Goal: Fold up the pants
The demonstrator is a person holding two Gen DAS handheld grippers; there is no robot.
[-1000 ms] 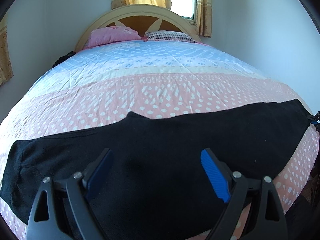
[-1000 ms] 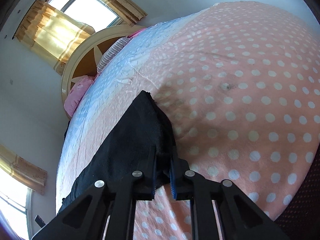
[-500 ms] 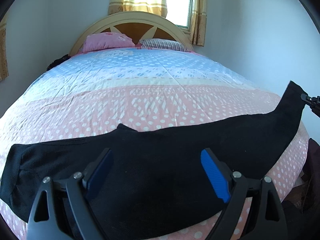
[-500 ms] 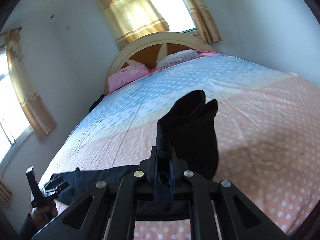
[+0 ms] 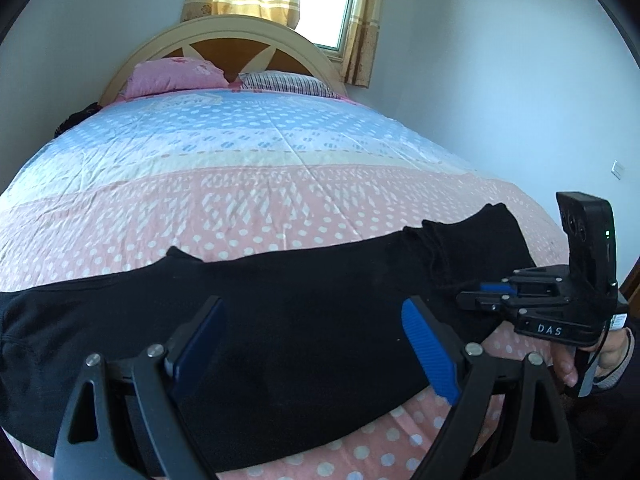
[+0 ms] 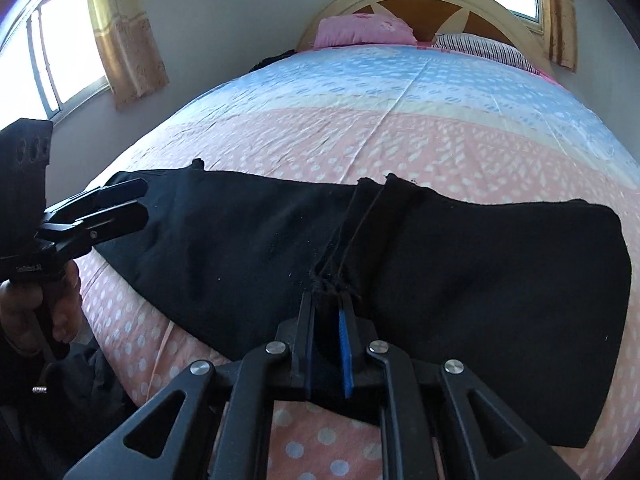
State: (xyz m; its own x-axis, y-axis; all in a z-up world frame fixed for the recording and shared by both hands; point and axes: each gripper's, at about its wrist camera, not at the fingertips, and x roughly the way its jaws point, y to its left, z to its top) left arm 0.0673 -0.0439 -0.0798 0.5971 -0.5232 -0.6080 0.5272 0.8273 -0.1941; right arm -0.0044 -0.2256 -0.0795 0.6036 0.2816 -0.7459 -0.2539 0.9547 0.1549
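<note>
Black pants [image 5: 280, 300] lie across the near end of the bed, with the right leg end folded back over the middle [image 6: 384, 216]. My right gripper [image 6: 328, 296] has the bunched cuff cloth between its pads, low over the pants; its jaws are opening. The left wrist view shows the same gripper [image 5: 476, 296] coming in from the right, held by a hand. My left gripper [image 5: 316, 344] hovers wide open above the waist half of the pants with nothing between its fingers. From the right wrist it [image 6: 116, 208] is visible at the pants' left end.
The bed [image 5: 280, 184] has a pink and blue dotted cover. A pink pillow [image 5: 176, 76] and a striped pillow [image 5: 284, 82] lie against the arched headboard [image 5: 224, 36]. Dark clothing [image 5: 76, 118] sits at the far left edge. Curtained windows are behind and to the left.
My right gripper has swung the leg end up from the bed's right edge and leftward, laying it over the middle of the pants. The left gripper has lifted and tilted slightly, still open.
</note>
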